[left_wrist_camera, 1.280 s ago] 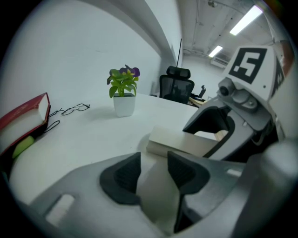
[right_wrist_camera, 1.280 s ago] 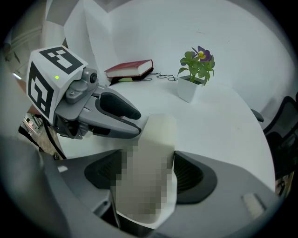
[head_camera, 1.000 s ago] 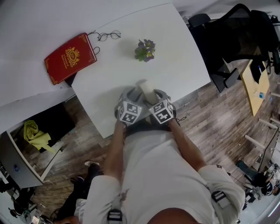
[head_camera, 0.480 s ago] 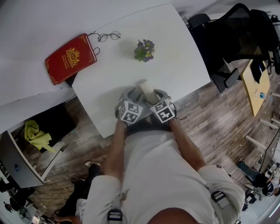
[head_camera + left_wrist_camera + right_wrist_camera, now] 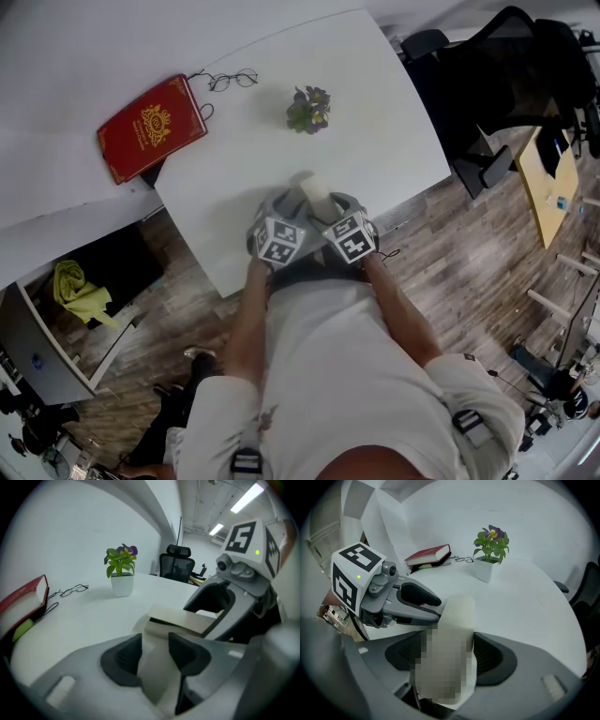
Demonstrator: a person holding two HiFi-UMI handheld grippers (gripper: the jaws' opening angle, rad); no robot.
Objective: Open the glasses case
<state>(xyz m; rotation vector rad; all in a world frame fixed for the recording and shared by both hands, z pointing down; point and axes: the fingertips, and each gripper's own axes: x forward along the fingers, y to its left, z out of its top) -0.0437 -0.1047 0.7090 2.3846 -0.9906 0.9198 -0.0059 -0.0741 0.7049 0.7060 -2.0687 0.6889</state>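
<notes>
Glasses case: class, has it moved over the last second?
No; the glasses case keeps the same spot below the potted plant in the head view.

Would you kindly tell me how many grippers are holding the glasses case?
2. The left gripper clamps the glasses case from the person's left; the right gripper clamps it from the right.

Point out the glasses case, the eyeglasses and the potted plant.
glasses case (image 5: 316, 194): head view, on its pale upper end.
eyeglasses (image 5: 233, 78): head view, on the bridge between the lenses.
potted plant (image 5: 309, 106): head view, on its leaves.
</notes>
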